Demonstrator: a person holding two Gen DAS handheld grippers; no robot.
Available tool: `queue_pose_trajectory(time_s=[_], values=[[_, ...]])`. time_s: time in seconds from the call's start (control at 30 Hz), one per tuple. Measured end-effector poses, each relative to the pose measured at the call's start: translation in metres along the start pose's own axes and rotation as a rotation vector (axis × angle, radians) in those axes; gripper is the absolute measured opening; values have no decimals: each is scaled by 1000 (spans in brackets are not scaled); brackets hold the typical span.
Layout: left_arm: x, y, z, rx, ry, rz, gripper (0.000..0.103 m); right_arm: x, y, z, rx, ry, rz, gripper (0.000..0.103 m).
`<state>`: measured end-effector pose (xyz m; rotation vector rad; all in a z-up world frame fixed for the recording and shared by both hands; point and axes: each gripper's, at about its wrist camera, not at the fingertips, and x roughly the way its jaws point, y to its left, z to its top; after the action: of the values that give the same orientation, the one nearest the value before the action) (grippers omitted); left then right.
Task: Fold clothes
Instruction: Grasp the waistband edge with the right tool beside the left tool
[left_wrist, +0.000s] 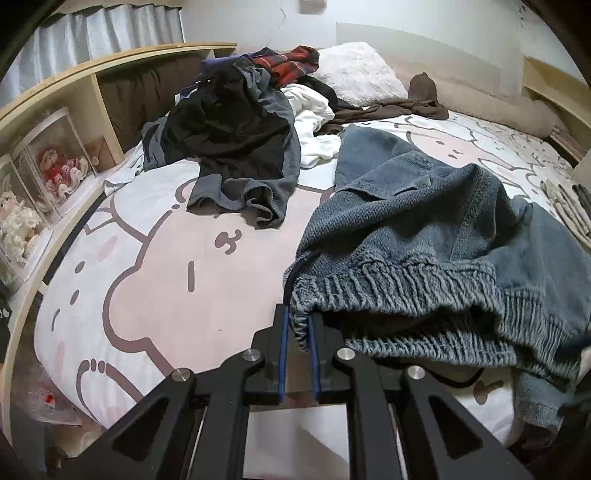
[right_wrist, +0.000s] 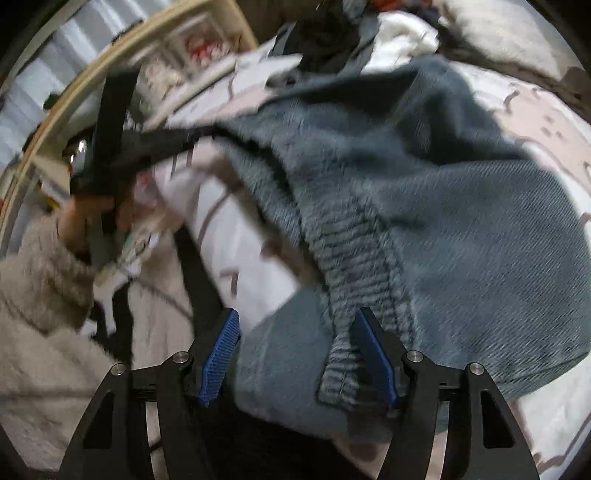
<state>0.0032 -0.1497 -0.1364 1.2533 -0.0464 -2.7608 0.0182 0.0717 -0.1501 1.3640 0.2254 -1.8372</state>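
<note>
A blue-grey knit garment (left_wrist: 424, 236) with a ribbed waistband lies rumpled on the bed at the right. My left gripper (left_wrist: 299, 321) is shut on the left end of that waistband. In the right wrist view the same garment (right_wrist: 424, 184) fills the frame, blurred. My right gripper (right_wrist: 299, 332) is open, its blue pads (right_wrist: 221, 350) spread on either side of the ribbed band's other end, which lies between them. The left gripper also shows in the right wrist view (right_wrist: 107, 147), held in a hand.
A pile of dark, white and plaid clothes (left_wrist: 240, 122) lies at the back of the bed. The bedspread (left_wrist: 155, 266) is pink and white with a cartoon print. A wooden shelf (left_wrist: 55, 129) with dolls runs along the left. A white pillow (left_wrist: 354, 70) lies behind.
</note>
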Motion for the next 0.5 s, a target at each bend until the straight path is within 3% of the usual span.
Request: queue_pose_trajectory(time_s=[0.1,0.17,0.23,0.3,0.5], values=[[-6,-1,-1,32,-21,-43,13,-5,3,-9,1,-1,-5,65],[-15,-2,-4,75,-50,-72,20,-17,3,-8,27,-29,-7,65],[-29,-5,-9,160,-105,-83,47,-29,5,-5,28,-68,-29,66],[-41,-10,-15,269,-155,-68,60,-41,5,-1,20,-109,-58,66],[-43,-23,-32,662,-201,-18,60,-37,-15,20,80,-148,-36,66]])
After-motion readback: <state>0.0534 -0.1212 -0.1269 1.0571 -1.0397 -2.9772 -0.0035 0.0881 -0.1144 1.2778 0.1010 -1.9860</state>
